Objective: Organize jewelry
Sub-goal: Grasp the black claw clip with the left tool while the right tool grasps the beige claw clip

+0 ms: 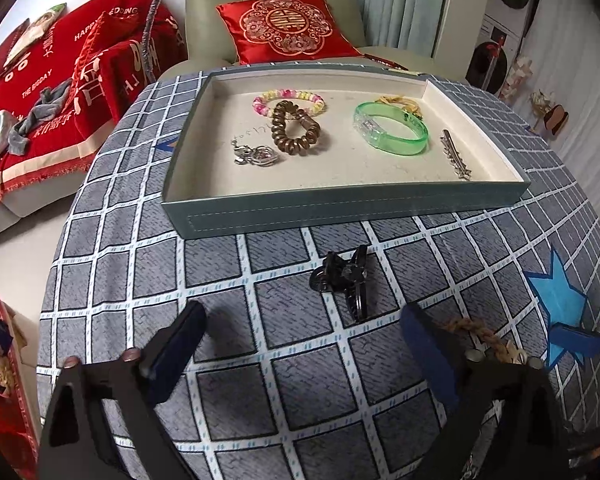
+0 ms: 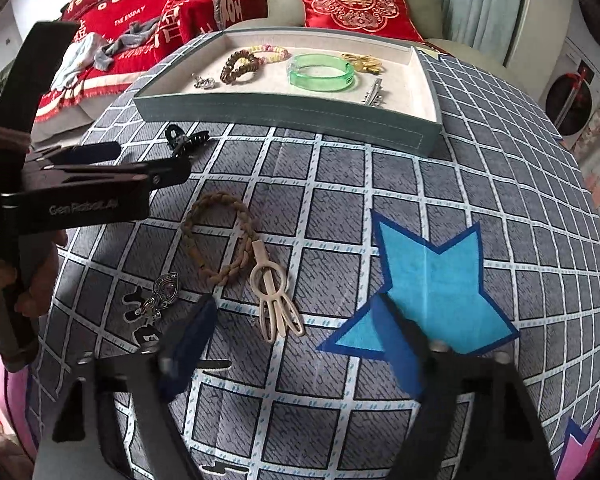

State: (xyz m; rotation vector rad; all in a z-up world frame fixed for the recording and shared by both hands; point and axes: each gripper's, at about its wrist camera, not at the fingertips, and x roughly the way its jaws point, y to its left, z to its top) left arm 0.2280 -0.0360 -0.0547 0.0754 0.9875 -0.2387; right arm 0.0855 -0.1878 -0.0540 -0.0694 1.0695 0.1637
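Blue-padded grippers, both spread wide and holding nothing, hover over our checked tablecloth (image 1: 260, 400).

Nearest us, our left gripper (image 1: 304, 344) has its fingers gaping with a black hair claw (image 1: 346, 284) lying on the cloth just beyond them, and our right gripper (image 2: 296, 344) is equally wide above a cream hair clip (image 2: 274, 300), a braided brown cord (image 2: 220, 240) touching that clip, and a dark metal charm (image 2: 152, 304) to its left, with a blue star patch (image 2: 440, 288) to the right. Farther off sits our grey tray (image 1: 340, 204); inside lie a silver pendant (image 1: 254, 156), a bronze spiral hair tie (image 1: 294, 128), a green bangle (image 1: 392, 128), a silver hair pin (image 1: 454, 154), then a pink-and-yellow bead bracelet (image 1: 288, 98) and a gold piece (image 1: 398, 102) at the back. Beyond it we see a red cushion (image 1: 286, 26).
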